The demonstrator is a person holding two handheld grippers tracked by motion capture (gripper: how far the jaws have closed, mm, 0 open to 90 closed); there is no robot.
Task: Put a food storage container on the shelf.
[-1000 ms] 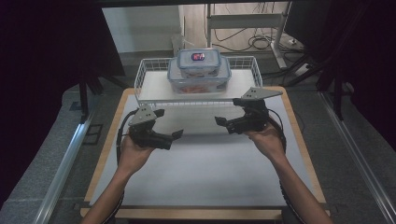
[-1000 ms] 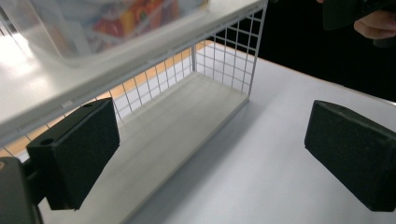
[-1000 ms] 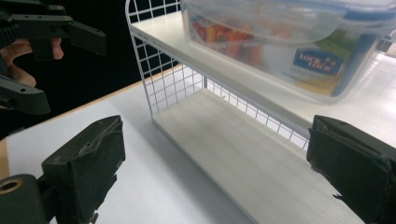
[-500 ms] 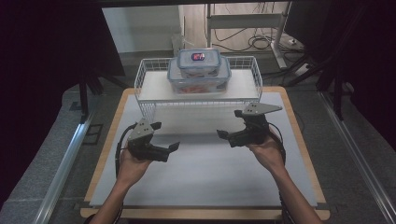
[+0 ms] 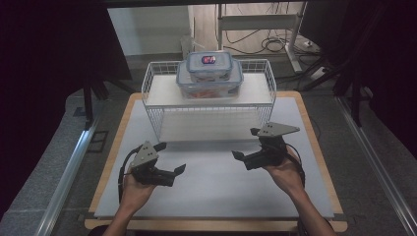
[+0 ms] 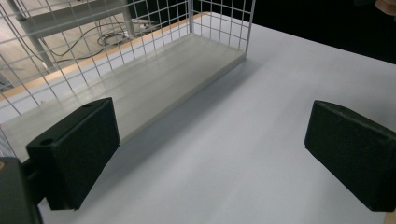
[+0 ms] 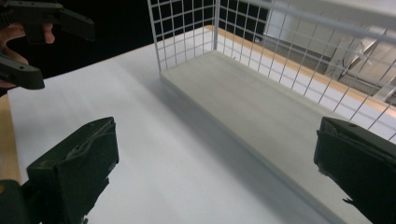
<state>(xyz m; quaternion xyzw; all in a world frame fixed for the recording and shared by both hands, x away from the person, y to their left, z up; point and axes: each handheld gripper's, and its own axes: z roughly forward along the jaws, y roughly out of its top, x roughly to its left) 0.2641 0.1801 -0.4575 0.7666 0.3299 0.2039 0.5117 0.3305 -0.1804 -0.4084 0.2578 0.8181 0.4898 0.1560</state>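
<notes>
Two stacked containers [image 5: 209, 73] sit atop wire rack [image 5: 157, 105].

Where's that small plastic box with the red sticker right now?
In the high view, the small plastic box sits stacked on a larger clear container, on the top shelf of the white wire rack at the table's far side, well beyond both claws.

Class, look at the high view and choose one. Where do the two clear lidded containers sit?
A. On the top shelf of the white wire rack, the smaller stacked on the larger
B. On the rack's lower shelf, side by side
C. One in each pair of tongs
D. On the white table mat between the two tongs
A: the smaller container rests on the larger container, on the top shelf of the wire rack.
</notes>
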